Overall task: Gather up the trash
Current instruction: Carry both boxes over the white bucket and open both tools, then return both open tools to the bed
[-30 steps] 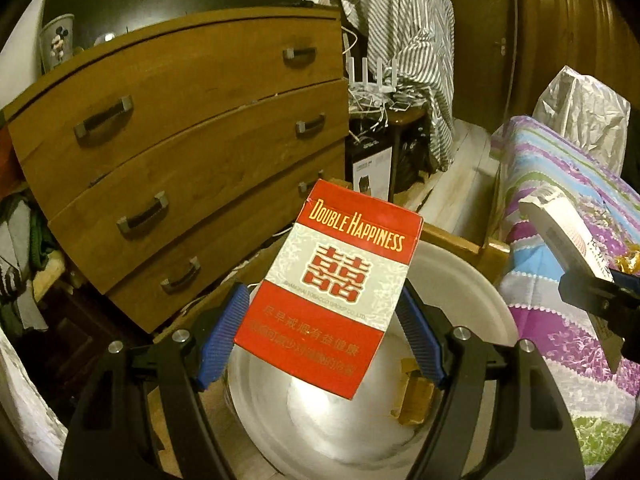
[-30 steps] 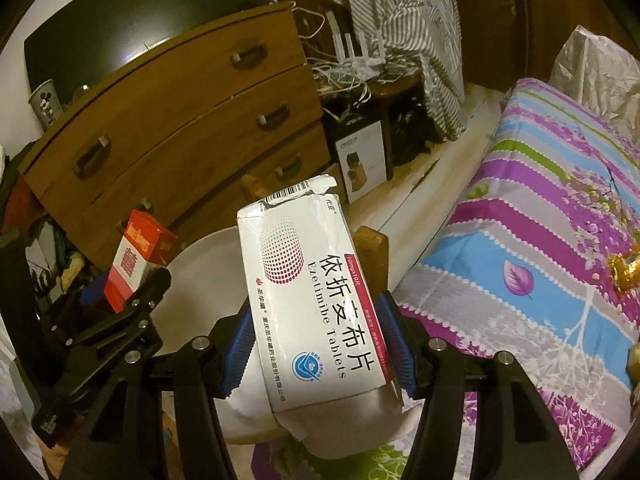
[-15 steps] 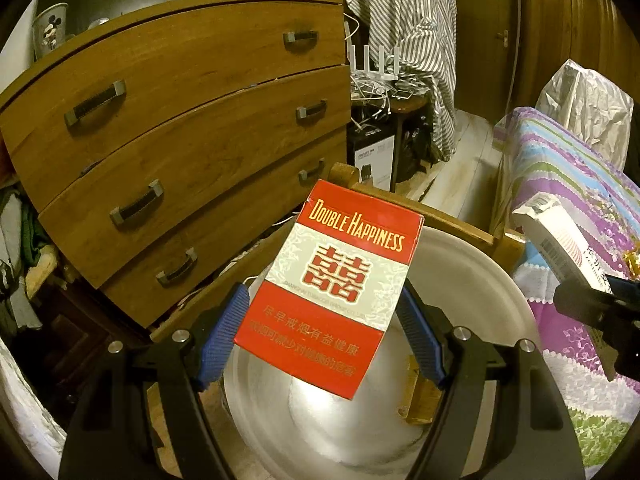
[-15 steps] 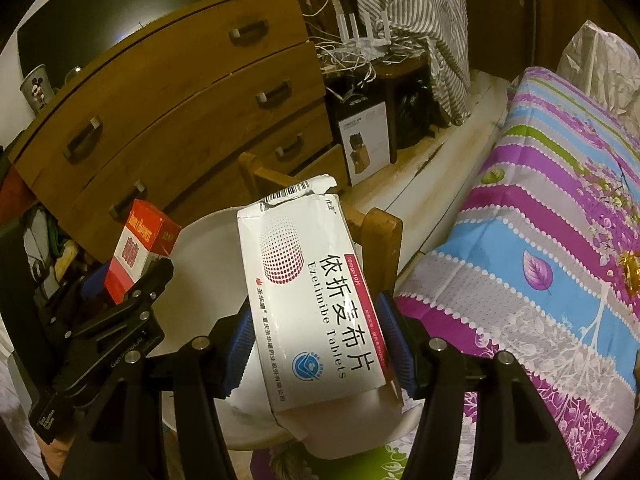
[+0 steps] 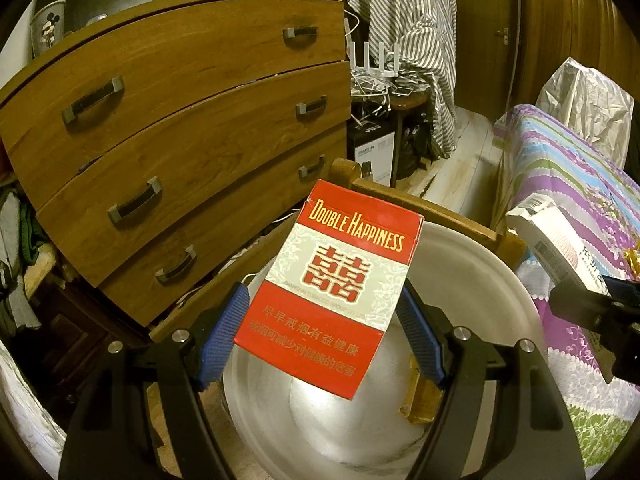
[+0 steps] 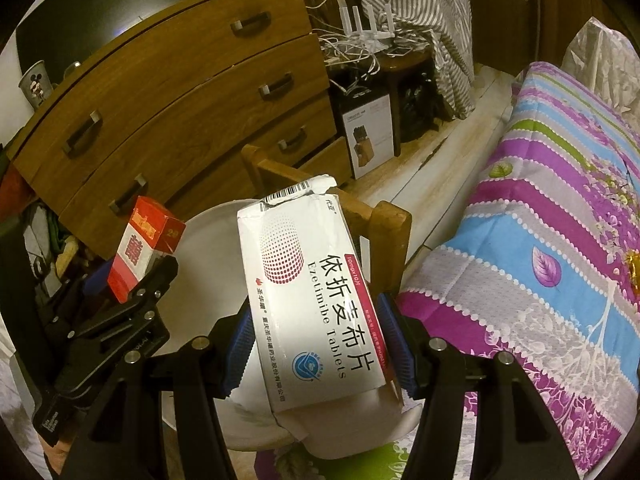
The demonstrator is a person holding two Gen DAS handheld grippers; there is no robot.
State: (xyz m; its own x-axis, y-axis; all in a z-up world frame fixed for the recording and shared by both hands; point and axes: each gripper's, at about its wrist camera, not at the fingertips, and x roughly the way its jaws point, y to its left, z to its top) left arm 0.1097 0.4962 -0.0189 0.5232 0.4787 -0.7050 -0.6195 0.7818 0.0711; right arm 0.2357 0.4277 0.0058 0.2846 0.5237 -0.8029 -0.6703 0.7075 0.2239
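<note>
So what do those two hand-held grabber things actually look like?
Both look alike: the left gripper and right gripper have black angular frames dotted with silver screw heads, and two fingers faced with ribbed blue pads. No cables or sleeves show.

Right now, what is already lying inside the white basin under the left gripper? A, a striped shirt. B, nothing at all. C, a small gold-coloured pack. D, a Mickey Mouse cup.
C: the left wrist view shows a small gold pack lying on the inner wall of the white basin, below the red Double Happiness cigarette box clamped in the left gripper.
</note>
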